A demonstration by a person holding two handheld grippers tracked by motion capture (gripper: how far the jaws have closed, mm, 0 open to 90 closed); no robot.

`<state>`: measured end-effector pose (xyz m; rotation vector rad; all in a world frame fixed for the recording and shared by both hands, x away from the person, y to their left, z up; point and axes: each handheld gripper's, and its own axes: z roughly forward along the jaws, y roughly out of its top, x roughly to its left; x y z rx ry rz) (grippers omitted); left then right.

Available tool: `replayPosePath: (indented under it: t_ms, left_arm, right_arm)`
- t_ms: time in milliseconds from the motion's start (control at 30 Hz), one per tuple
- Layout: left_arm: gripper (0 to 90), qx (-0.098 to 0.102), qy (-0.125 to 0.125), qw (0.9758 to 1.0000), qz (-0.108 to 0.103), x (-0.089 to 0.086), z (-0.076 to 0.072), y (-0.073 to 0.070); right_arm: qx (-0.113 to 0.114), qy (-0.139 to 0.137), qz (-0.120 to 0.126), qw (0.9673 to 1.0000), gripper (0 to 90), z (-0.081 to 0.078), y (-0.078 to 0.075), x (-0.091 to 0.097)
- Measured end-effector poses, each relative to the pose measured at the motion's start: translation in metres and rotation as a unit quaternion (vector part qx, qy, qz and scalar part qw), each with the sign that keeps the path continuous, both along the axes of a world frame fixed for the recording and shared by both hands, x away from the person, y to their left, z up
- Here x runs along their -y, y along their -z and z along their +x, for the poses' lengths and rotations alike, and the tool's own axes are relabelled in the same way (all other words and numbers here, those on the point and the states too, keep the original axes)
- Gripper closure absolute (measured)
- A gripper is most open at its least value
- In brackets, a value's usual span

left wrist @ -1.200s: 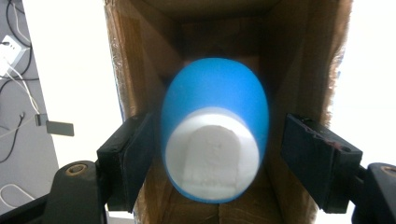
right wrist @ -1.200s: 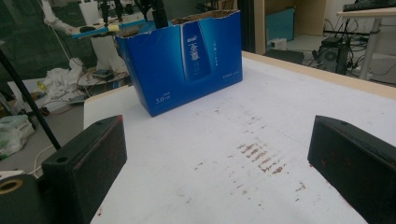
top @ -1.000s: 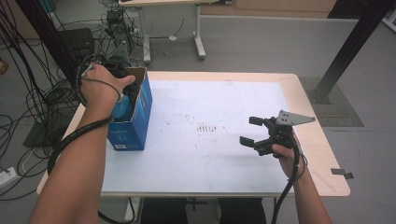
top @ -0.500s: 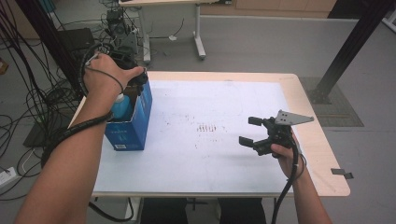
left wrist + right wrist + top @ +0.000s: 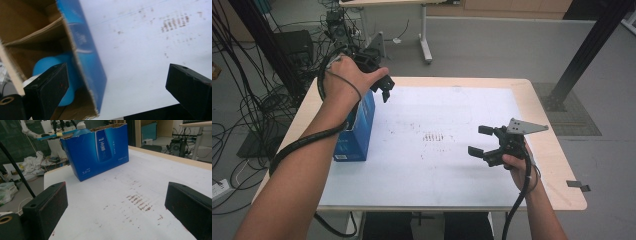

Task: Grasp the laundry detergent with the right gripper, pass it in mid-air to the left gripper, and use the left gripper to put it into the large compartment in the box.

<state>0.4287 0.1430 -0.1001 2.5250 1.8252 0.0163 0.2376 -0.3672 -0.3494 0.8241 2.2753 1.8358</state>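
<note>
Soft, even room light falls from overhead; the white table [image 5: 452,165] glows without harsh shadows. The left gripper view smears with motion blur, its near jaws unfocused.

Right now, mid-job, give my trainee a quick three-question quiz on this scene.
1. True or false: the left gripper is clamped on the blue bottle.
2. Where is the blue bottle? A) lying on the white table top B) inside the blue carton C) in the right gripper
3. What is between the right gripper's jaws?

Key:
1. False: its jaws have just been opening and hold nothing.
2. B
3. Nothing; they stand open above the table.
</note>
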Motion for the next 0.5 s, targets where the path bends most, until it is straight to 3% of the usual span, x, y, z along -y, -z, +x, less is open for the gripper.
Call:
replayPosePath:
  t_ms: [167,500]
  left_arm:
    - [5.1,-0.004,0.018,0.9997,-0.016,0.014,0.000,0.007]
    - [4.9,-0.021,0.043,0.9984,-0.029,0.036,0.006,0.028]
  right_arm:
    - [-0.001,0.004,-0.001,1.0000,4.5,-0.002,0.000,0.003]
    - [-0.002,0.012,-0.001,0.9999,4.6,-0.007,0.000,0.009]
